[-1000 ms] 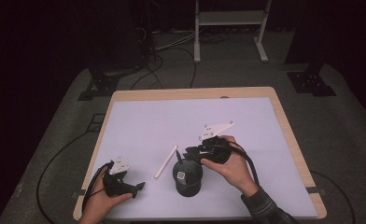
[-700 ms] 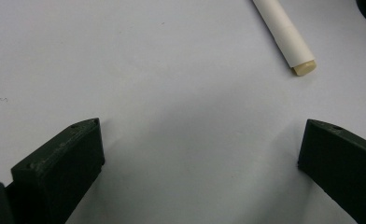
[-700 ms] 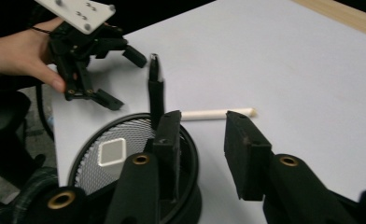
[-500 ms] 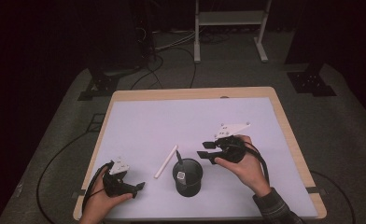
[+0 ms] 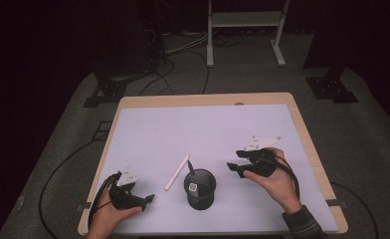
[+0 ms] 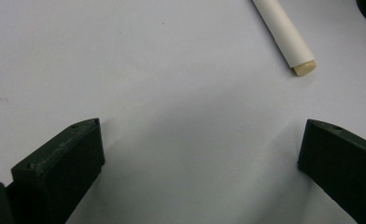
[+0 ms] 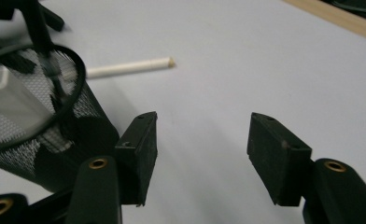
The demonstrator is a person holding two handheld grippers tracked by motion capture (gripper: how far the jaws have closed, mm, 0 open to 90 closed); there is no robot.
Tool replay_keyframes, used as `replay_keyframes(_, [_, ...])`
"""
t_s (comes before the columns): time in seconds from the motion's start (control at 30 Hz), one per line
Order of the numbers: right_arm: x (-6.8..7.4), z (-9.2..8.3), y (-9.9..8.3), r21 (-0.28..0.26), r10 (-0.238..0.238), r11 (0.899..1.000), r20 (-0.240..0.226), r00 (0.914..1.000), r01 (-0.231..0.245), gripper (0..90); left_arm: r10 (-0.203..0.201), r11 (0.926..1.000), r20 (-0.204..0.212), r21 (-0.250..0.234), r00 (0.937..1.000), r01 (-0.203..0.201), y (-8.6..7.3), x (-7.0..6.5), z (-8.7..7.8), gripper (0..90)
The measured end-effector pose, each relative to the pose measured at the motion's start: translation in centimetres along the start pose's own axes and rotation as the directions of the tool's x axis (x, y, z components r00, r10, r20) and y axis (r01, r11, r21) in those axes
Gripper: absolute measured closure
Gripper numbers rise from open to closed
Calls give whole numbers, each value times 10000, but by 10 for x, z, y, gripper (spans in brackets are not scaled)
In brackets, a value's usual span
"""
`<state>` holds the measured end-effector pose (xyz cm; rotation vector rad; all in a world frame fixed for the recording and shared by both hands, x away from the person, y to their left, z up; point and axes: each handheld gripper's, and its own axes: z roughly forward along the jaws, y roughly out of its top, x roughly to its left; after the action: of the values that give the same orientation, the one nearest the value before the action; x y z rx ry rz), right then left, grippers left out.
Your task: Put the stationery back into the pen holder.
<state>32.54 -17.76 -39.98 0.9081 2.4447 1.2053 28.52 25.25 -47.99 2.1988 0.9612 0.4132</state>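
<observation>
On the table [image 5: 302,149], under a smooth pale sheet [image 5: 183,134] edged by bare wood, I count two tongs, one white stick, one mesh cup and two things standing in that cup.

Far left, my left tongs [image 5: 148,198] lie low on the sheet near the front edge, in my left hand [image 5: 114,211]. Their two black, blocky jaws stand wide apart with nothing but bare sheet between them, as the left gripper view shows.

Next comes the stick [image 5: 177,172], a slim, matt white cylinder with a cream, rounded tip, lying flat and slantwise on the sheet, just left of the cup and apart from it.

The cup [image 5: 200,189] is round, black, of fine wire mesh with a solid rim, and stands upright. Inside lean one thin dark pen [image 5: 189,168], poking above the rim, and one tool with a square white end [image 5: 193,187]; I cannot tell what it is.

To the right, my right tongs [image 5: 235,168], in my right hand [image 5: 275,181], point at the cup, near it but not touching. Their jaws have just been opening and stand apart, empty
</observation>
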Motion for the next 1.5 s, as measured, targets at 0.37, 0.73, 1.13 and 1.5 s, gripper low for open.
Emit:
replay_keyframes(0.37, [-16, -5, -43, 602, 643, 9959, 622, 9960, -680, 314, 42, 9999, -65, 104, 10000, -42, 2, -1, -1, 7])
replay_keyframes(0.73, [-24, -9, -86, 1113, 1002, 9871, 1307, 9863, -1150, 280, 192, 9998, 65, 24, 9998, -192, 4, -3, -4, 137])
replay_keyframes(1.13, [-25, -9, -107, 834, 945, 9904, 1743, 9801, -1104, 264, 64, 9999, 222, 146, 9997, -67, 12, -6, -7, 285])
replay_keyframes(1.5, [-24, -9, -112, 444, 1024, 9927, 1760, 9791, -1118, 259, -356, 9993, 256, 103, 9990, 353, 20, -5, -9, 400])
